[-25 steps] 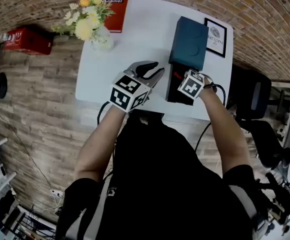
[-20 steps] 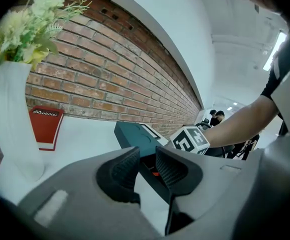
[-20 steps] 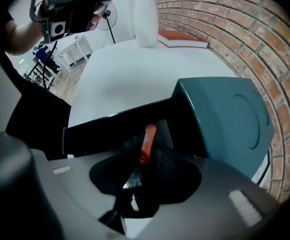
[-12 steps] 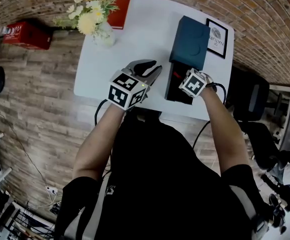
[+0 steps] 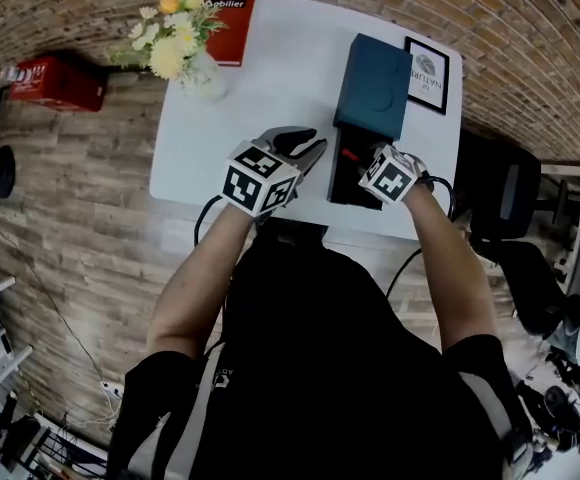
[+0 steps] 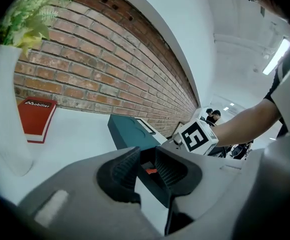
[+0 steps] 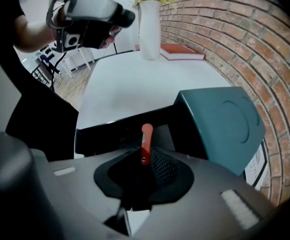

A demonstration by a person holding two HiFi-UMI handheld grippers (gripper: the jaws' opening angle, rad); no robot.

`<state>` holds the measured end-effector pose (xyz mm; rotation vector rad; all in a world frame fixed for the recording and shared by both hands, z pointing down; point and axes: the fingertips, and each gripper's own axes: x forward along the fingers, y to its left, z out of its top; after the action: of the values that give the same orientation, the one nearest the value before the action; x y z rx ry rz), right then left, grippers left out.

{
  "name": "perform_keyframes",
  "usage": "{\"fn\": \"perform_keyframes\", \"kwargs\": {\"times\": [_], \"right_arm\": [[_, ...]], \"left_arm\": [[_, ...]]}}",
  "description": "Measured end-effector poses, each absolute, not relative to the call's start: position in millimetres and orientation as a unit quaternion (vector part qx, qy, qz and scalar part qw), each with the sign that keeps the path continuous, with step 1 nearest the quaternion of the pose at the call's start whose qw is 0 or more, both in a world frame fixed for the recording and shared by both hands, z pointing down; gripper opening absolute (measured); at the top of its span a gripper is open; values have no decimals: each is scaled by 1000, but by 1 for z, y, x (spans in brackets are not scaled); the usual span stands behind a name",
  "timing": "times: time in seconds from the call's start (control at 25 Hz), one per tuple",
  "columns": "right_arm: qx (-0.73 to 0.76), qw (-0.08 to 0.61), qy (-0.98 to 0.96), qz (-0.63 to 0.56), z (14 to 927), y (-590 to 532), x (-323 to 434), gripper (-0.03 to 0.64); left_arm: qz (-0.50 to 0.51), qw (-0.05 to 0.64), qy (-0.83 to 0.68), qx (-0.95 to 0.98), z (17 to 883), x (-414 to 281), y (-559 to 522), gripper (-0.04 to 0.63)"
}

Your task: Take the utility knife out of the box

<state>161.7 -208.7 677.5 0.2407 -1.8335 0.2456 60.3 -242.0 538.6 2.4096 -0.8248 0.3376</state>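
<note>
Grip stage is judged to be under way. Box [image 7: 110, 134] is stood on the white table [image 5: 270, 78] with its teal lid [image 5: 373, 86] swung back to the far side, so the dark tray is exposed from above. Right gripper [image 7: 145, 159] is pointed steeply down into the tray from directly above it. Its jaws are closing, and the red utility knife [image 7: 146, 134] is seen between them, its holed end taken by the pads while the rest lies inside the box toward the lid. A steep approach is presumably chosen because the tray walls bar a level one. Left gripper [image 6: 147, 166] is held just left of the box, above the table, jaws apart with nothing between them; the box is only sighted through the gap. It is judged to be placed there to steady the box should it shift on lift-off. Vase of flowers [image 5: 198, 73] and red book [image 5: 232, 8] are set well left of the box, out of the working area.
</note>
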Motion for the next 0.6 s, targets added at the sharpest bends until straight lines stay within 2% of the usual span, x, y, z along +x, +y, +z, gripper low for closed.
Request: {"fn": "perform_keyframes", "kwargs": {"times": [0.32,0.6], "right_arm": [[152,522,-831,118,620,-214,159,57],[184,463,-863,80,563,-222,153,57]], "left_arm": [[146,291,-258,910,553,96,-245,121],[121,301,-214,922,534,134,-253,132]]}}
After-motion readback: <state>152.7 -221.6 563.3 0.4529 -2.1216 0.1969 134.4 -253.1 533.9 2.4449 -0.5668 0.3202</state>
